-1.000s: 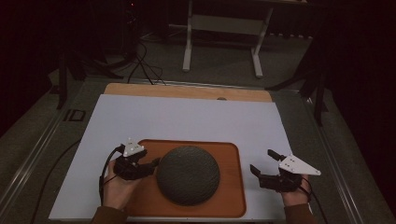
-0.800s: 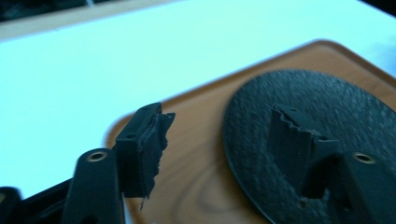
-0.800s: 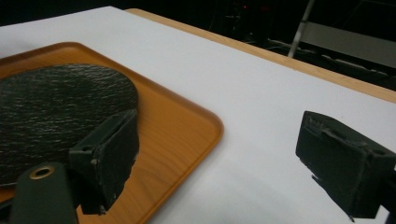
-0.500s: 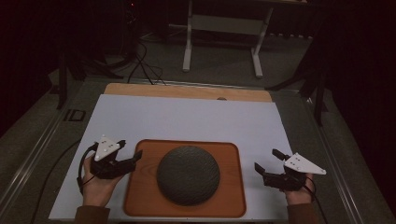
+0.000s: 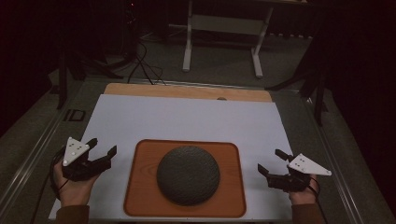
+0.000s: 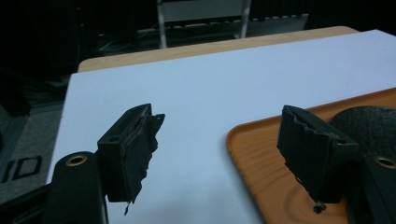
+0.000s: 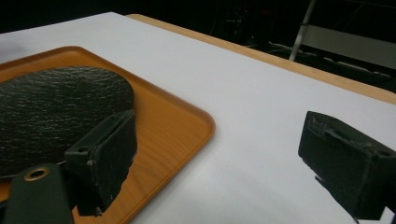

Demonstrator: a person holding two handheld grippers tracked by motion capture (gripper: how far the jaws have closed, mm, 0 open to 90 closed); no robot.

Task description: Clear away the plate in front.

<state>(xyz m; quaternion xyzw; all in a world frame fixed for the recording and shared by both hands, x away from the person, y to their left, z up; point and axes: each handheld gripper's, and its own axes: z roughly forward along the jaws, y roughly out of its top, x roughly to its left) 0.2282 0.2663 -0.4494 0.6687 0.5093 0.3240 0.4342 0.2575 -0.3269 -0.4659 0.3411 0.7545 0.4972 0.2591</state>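
A dark grey, rough-textured dome [image 5: 188, 175] sits in the middle of an orange-brown wooden tray [image 5: 140, 186] near the table's front edge. My left gripper [image 5: 103, 145] hovers over the white mat just left of the tray. Its jaws have just been opening and nothing is between them. In the left gripper view the left gripper [image 6: 224, 135] frames bare mat and the tray [image 6: 247, 140] corner, with the dome [image 6: 369, 121] at the right. My right gripper [image 5: 269, 160] stands open right of the tray, apart from it. The right gripper view shows the right gripper [image 7: 224, 149], the tray [image 7: 173, 126] and the dome [image 7: 56, 112].
A white mat [image 5: 187, 119] covers most of the wooden tabletop [image 5: 187, 91], whose bare strip shows at the far edge. Beyond the table stand a white metal frame [image 5: 222, 42] and cables [image 5: 140, 60] on the dark floor.
My left gripper has drawn away leftward from the dome and tray edge onto the mat, with its jaws spread wider. The right gripper has barely shifted.
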